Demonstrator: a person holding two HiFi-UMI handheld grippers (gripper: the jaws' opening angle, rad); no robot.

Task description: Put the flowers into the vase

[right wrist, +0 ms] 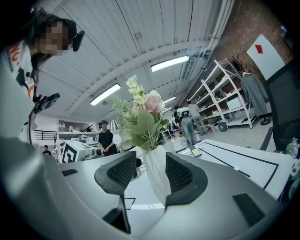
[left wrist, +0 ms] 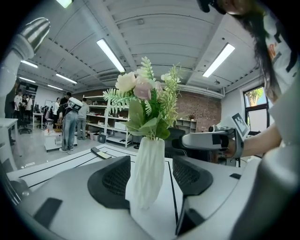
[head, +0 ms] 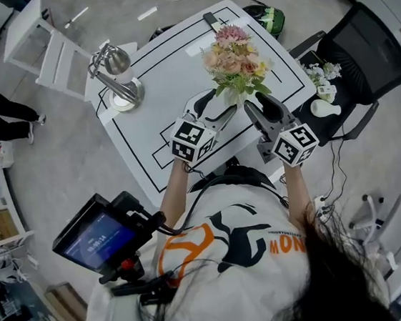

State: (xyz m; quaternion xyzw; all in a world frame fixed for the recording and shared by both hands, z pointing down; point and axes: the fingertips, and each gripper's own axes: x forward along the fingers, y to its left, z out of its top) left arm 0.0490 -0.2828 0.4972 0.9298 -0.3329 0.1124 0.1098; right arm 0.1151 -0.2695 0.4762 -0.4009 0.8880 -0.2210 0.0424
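A white ribbed vase [head: 234, 97] stands on the white table [head: 148, 76], holding a bouquet of pink and cream flowers [head: 234, 57] with green leaves. My left gripper [head: 217, 107] reaches it from the left and is open. In the left gripper view the vase [left wrist: 147, 173] stands between the wide-spread pads [left wrist: 110, 183], under the flowers [left wrist: 145, 101]. My right gripper [head: 257, 105] comes in from the right. In the right gripper view the vase [right wrist: 157, 176] sits close to the right pad [right wrist: 185, 176], with a gap at the left pad.
A silver desk lamp [head: 115, 76] stands on the table's left end and a dark remote [head: 211, 20] lies at the far edge. A black chair [head: 353, 77] at the right holds a second small vase [head: 324, 108]. People stand by shelves in the background.
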